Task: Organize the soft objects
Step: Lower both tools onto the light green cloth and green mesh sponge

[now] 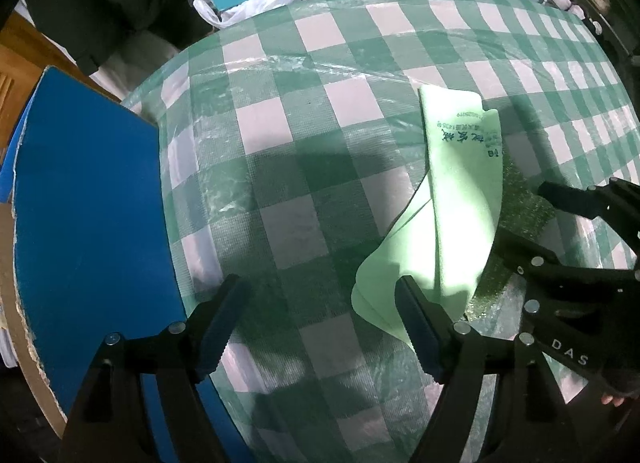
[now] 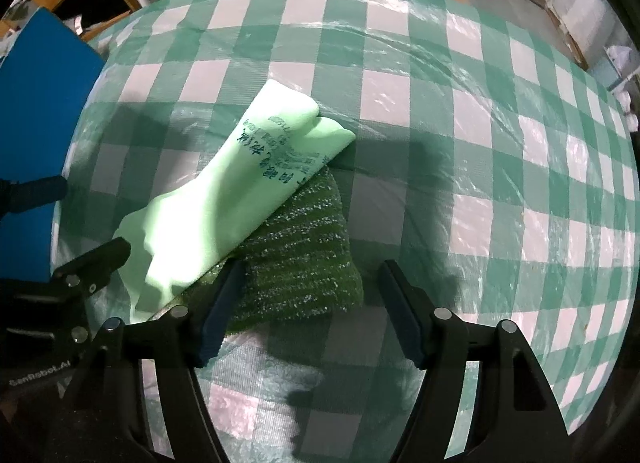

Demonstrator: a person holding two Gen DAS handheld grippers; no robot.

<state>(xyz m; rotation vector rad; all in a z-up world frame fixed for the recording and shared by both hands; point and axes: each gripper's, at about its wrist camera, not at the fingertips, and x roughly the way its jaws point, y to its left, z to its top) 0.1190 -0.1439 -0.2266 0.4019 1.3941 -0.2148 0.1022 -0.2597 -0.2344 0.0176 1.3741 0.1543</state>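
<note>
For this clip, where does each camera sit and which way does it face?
Left wrist view: on the left tongs, looking forward and down at the checked tablecloth; its open fingers show, the right tongs at right.
Right wrist view: on the right tongs, looking forward and down at the dark green scrubbing cloth; its open fingers show, the left tongs at left.
Shared: the light green cloth overlapping the scrubbing cloth, and the blue board.
</note>
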